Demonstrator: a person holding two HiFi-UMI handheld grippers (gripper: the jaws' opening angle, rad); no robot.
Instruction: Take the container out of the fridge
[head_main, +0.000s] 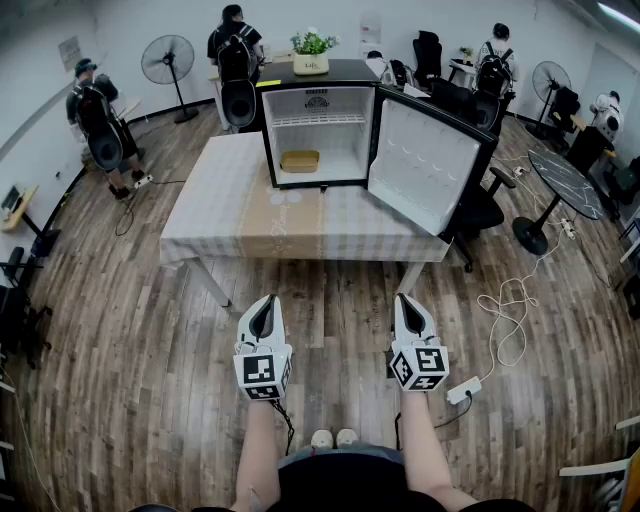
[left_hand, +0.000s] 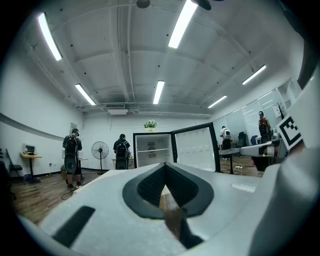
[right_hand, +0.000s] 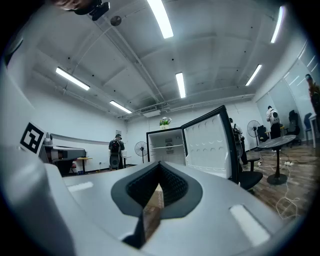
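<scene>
I hold both claws low in front of me, well apart from the bench (head_main: 250, 215). The left claw (head_main: 265, 305) and the right claw (head_main: 408, 305) each have their jaws pressed together on nothing. The container (head_main: 299, 160) sits on the floor of the mini fridge (head_main: 320, 70), towards its left side, under the wire shelf (head_main: 318, 121), and the door (head_main: 425, 165) stands swung wide to the right. It is a shallow, tan, open-topped dish, and from here I cannot tell whether anything is in it. I judge it light and stiff, probably plastic, so it may skate on the smooth fridge floor if I nudge it. I would take it by the near wall, one jaw inside and one outside, and keep it level on the way out.
</scene>
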